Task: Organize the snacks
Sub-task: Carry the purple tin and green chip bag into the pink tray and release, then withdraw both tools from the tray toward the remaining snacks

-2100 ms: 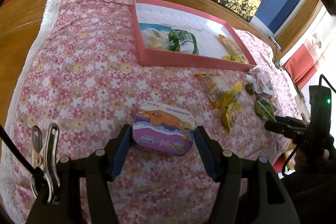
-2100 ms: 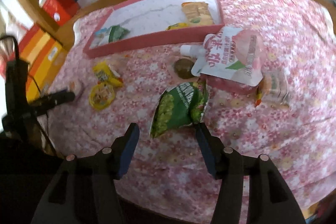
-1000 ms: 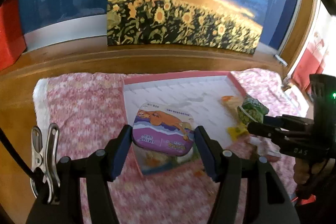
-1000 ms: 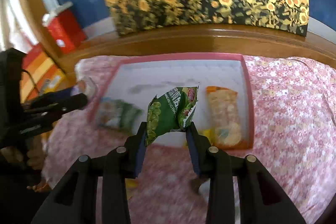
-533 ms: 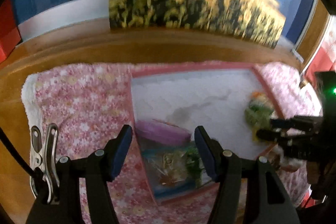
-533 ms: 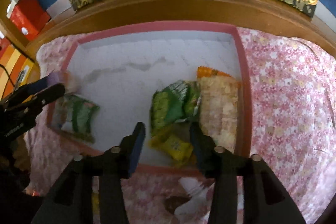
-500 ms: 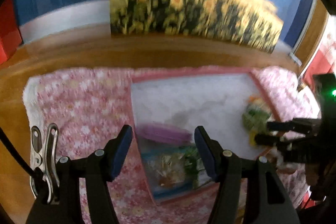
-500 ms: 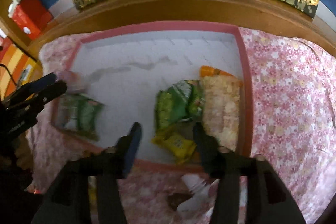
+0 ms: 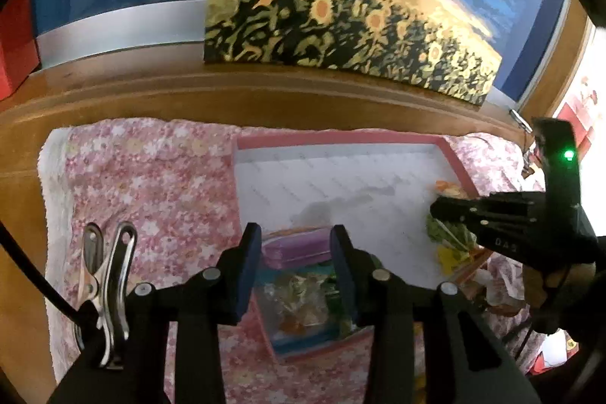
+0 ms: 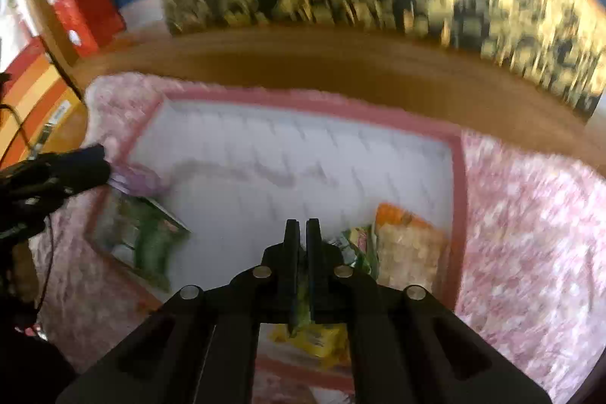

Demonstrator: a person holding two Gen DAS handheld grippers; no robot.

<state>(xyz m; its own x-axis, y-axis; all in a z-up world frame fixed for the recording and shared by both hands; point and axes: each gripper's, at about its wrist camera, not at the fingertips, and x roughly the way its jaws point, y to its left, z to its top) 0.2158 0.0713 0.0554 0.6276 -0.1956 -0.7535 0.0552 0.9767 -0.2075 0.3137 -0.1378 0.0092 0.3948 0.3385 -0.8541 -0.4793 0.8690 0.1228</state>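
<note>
While my left gripper (image 9: 295, 245) hangs over the near left corner of the shallow pink-rimmed tray with the white quilted floor (image 9: 341, 138), its jaws have just been closing and now stand at a narrow gap — the purple, flat snack tin (image 9: 293, 247) shows between the blue pads (image 9: 250, 267), but it lies in the tray below them and I cannot see the pads pressing on it. That tin rests partly on a clear packet with green and orange pieces (image 9: 299, 301), tucked against the tray's corner wall.

My right gripper (image 10: 302, 233) has just snapped together; its jaws are nearly touching with nothing pinched between them. Just beyond and to the right of its tips, inside the tray's right end, lie the green snack bag (image 10: 358, 247), the orange-topped pale packet (image 10: 411, 245) beside it against the rim, and a yellow packet (image 10: 322, 337) nearer to me, partly hidden under the gripper. The right wrist view is smeared, so I cannot read any print.

Under the tray spreads the pink flowered quilt (image 9: 151, 184) on a brown wooden surface (image 9: 113, 93), and a sunflower painting (image 9: 341, 17) leans at the back. A metal spring clip (image 9: 108, 290) is fixed beside my left gripper.
</note>
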